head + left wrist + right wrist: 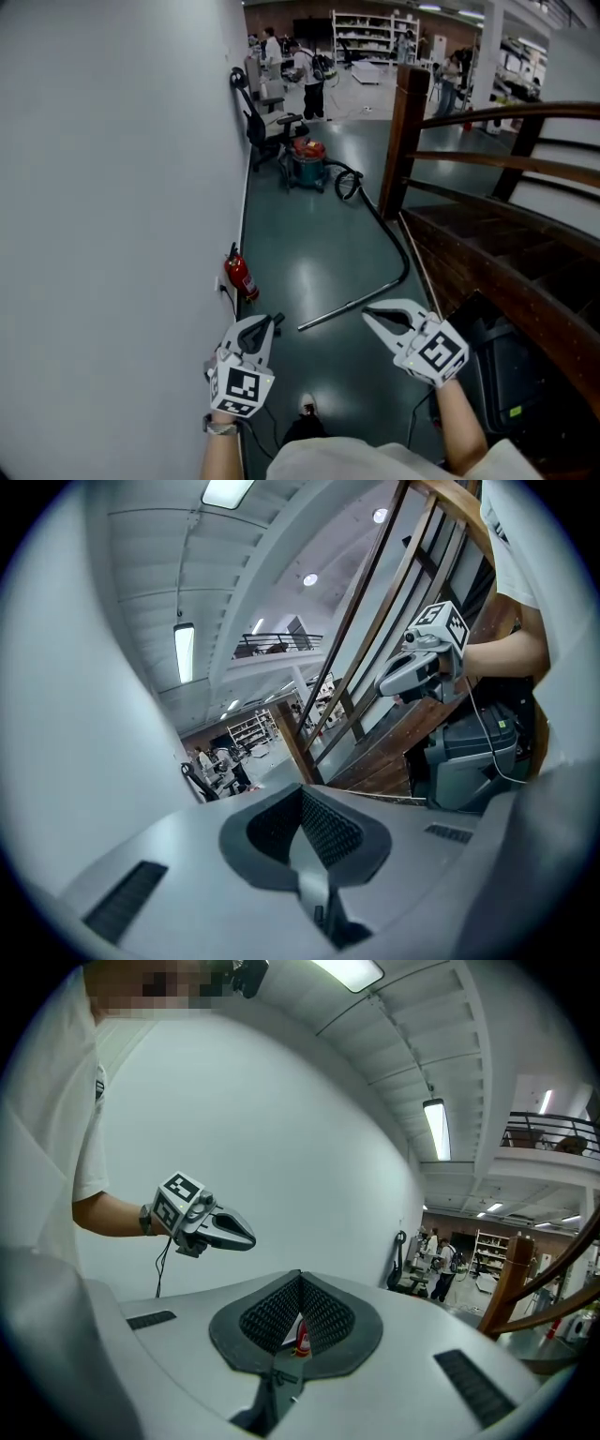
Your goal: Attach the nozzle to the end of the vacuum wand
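The fingers (330, 834) of the left gripper (272, 322) are clenched together on nothing. Those (328, 1321) of the right gripper (369, 314) are likewise closed and empty; the red seen through their slit is only a distant object. The vacuum wand (352, 302) lies on the floor (319, 248) ahead of and below both sets of fingers. Its free end is just beyond the left fingers, and its length slants away past the right fingers to a bend. It looks like a thin, rigid metal tube, so probably light and stiff. It is also likely smooth enough to roll on the glossy floor or twist in a pinch. The best hold would be close behind the free end, squarely across the tube, so that end stays steady for the fitting. From the bend a black hose (384, 225) runs farther off to a canister vacuum (307, 164). The hose will likely drag and tug as the wand is lifted. The nozzle cannot be made out in any view, so its whereabouts relative to the fingers are unknown. Left of the left fingers a fire extinguisher (240, 277) stands against the wall (112, 187). Right of the right fingers rises a wooden staircase (487, 122).
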{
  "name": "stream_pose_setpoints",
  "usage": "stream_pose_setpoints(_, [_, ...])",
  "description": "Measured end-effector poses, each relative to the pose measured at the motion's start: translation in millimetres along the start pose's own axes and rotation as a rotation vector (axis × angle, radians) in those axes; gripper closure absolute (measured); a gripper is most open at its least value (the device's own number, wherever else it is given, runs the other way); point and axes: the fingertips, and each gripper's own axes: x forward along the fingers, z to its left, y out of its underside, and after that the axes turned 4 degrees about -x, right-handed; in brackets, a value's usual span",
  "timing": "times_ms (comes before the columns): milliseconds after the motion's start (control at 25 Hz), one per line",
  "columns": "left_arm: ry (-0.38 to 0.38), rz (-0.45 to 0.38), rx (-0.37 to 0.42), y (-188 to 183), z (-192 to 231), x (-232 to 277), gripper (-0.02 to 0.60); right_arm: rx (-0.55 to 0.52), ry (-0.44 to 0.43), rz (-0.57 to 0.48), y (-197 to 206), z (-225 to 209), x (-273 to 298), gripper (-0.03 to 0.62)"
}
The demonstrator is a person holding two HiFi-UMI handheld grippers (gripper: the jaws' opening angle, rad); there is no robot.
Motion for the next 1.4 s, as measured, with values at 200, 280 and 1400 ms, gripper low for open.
stream_pose_setpoints(200, [0.004,0.004,0.011,0.5,41.9,33.8,0.583,0.006,-0.005,-0.015,-3.3,-31.3,44.5,0.569])
stream_pose_setpoints(280, [0.009,0.006,0.014,2.3,52.9,45.2,0.583,0.005,-0.013,-0.01,-2.0,-40.0,59.1,0.569])
stream_pose_setpoints(1400, [0.037,0.01,0.005,43.4,163.1,96.9,0.583,0.036,0.059,-0.021,-6.2,-90.2,177.2,0.568])
